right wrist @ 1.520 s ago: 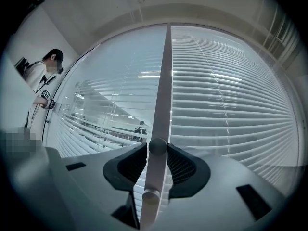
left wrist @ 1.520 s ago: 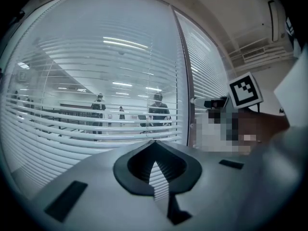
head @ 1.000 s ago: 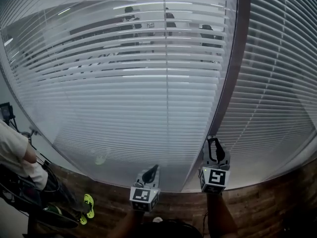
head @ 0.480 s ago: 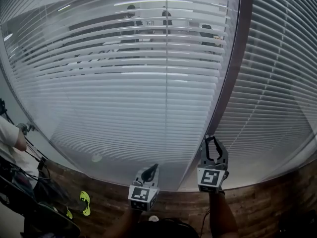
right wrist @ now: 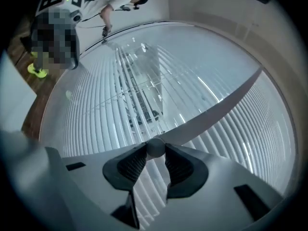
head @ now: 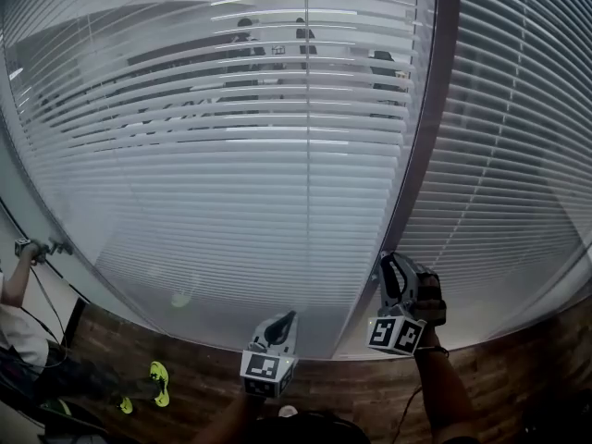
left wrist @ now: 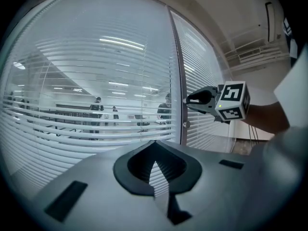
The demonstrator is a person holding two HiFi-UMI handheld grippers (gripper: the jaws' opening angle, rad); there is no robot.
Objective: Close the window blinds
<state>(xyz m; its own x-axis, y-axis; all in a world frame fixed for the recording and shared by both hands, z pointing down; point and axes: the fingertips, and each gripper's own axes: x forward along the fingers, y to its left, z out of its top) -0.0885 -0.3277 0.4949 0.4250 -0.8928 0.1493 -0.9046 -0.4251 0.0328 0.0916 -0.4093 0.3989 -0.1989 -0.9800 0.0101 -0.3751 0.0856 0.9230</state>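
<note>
**Right gripper** point(right wrist: 155, 151): the jaws pinch a small round knob point(right wrist: 155, 146) between their ribbed dark tips. The knob is smooth, pale grey and ball-like. It sits on the dark, flat frame post point(right wrist: 216, 110), which runs straight ahead of the jaws between two panes.

**Step in hand (judged):** turning the knob to tilt the slats shut. To do it well:
- keep the pinch centred on the knob;
- roll about the knob's own axis without dragging it off the post;
- watch the slats until no gaps remain.

**Window blinds** point(right wrist: 110, 81): these lie on either side of the jaws. They are thin, flat white horizontal slats, seemingly behind glossy glass. High above the jaws they stand partly open, and a lit room shows through.

**Left gripper** point(left wrist: 153, 165): the jaws are pressed together and empty. It sits beside the right gripper and lower, facing the pane left of the post.
</note>
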